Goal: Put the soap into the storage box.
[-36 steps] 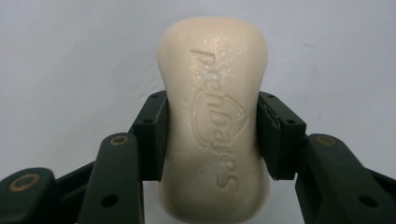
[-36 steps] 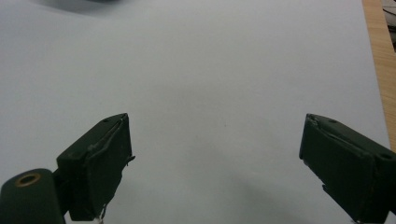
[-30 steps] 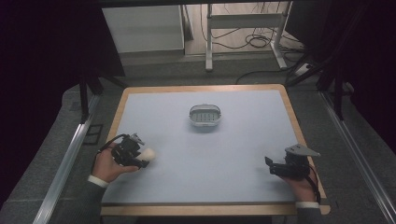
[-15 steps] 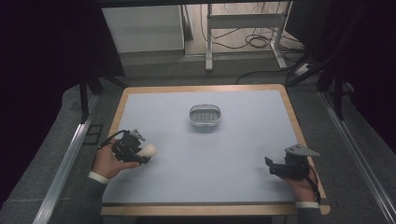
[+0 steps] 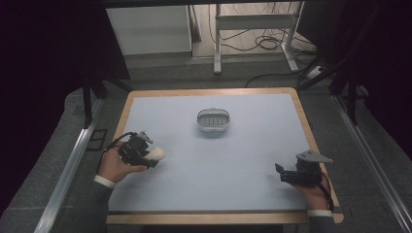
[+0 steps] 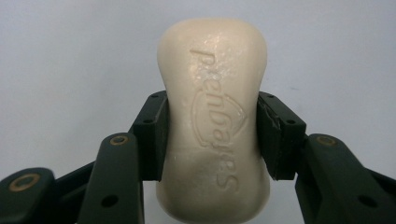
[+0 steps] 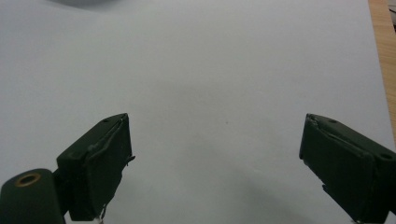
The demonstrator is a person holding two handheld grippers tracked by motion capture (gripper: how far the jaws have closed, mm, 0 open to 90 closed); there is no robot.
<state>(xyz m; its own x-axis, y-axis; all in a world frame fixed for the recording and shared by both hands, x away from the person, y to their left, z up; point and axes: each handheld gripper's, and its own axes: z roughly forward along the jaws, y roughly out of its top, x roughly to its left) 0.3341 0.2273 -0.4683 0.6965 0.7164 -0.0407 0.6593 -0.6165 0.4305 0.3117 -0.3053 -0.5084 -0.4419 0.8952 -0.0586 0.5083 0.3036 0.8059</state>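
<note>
A cream bar of soap (image 6: 213, 116) with embossed lettering sits between the two black jaws of my left gripper (image 6: 211, 135), whose pads press on both its sides. From above, the soap (image 5: 157, 154) sticks out of the left gripper (image 5: 151, 156) toward the table's middle, just over the pale blue table top (image 5: 214, 170) near its left edge. My right gripper (image 5: 279, 171) rests low at the table's right front with its jaws wide apart. In the right gripper view the right gripper (image 7: 215, 158) has only bare table between its pads.
A small grey oval soap dish (image 5: 213, 120) with a perforated bottom stands in the far middle of the table. A wooden rim (image 5: 311, 131) frames the table top. Metal rails, a desk frame and cables lie on the floor beyond.
My left hand has shifted slightly with the soap in its jaws. The right hand has stayed where it was.
</note>
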